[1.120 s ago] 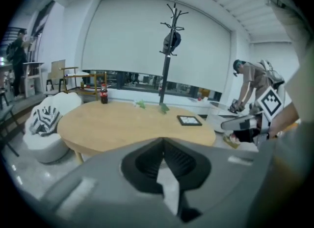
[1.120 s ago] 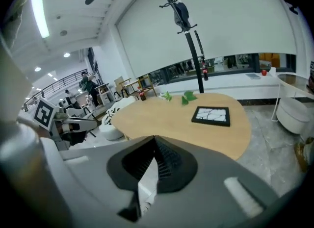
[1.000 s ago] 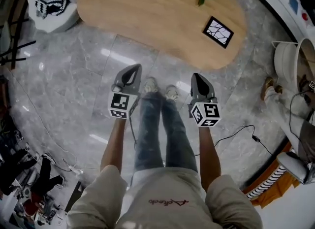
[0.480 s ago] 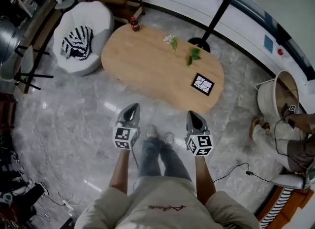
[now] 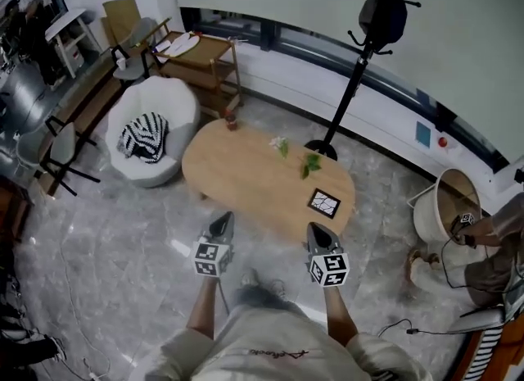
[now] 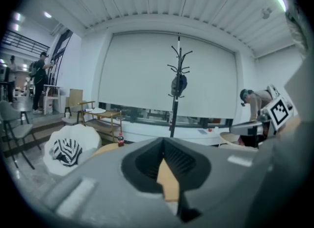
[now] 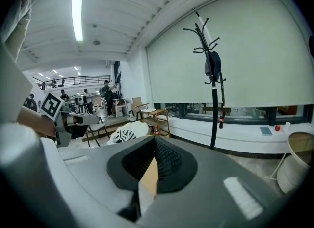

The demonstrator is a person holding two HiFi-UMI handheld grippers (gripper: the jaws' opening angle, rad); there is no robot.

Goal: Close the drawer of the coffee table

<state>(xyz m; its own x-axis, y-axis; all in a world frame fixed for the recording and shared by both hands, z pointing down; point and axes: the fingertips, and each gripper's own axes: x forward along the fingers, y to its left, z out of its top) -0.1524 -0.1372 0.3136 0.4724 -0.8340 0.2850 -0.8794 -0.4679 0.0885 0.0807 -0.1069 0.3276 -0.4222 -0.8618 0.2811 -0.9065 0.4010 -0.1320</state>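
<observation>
Both tools are pinched fully shut with nothing between their tips. I have the left tool point(image 5: 222, 222) and the right tool point(image 5: 318, 232) held side by side in the air in front of me, pointing out across the room. In the head view their tips line up with the near edge of the surface point(image 5: 246, 179), the oval wooden coffee table lying just ahead on the marble floor point(image 5: 106, 240). Each tool's own view shows a sliver of that wooden top through the notch behind its closed tips. I see only the top from here, so I cannot make out the drawer or tell how it stands. Toward the surface's right end lies a black-and-white patterned tile point(image 5: 324, 202), with green sprigs point(image 5: 311, 164) and a small flower point(image 5: 281, 145) nearer the far edge. A dark bottle point(image 5: 232, 123) stands at the far left edge. Off the left end sits a white armchair point(image 5: 176, 101) holding a striped cushion point(image 5: 144, 138). Beyond the far edge a coat stand point(image 5: 352, 84) rises with a dark bag point(image 5: 382, 17) hung on it. To the right a person point(image 5: 491, 248) bends beside a white tub point(image 5: 430, 215).
</observation>
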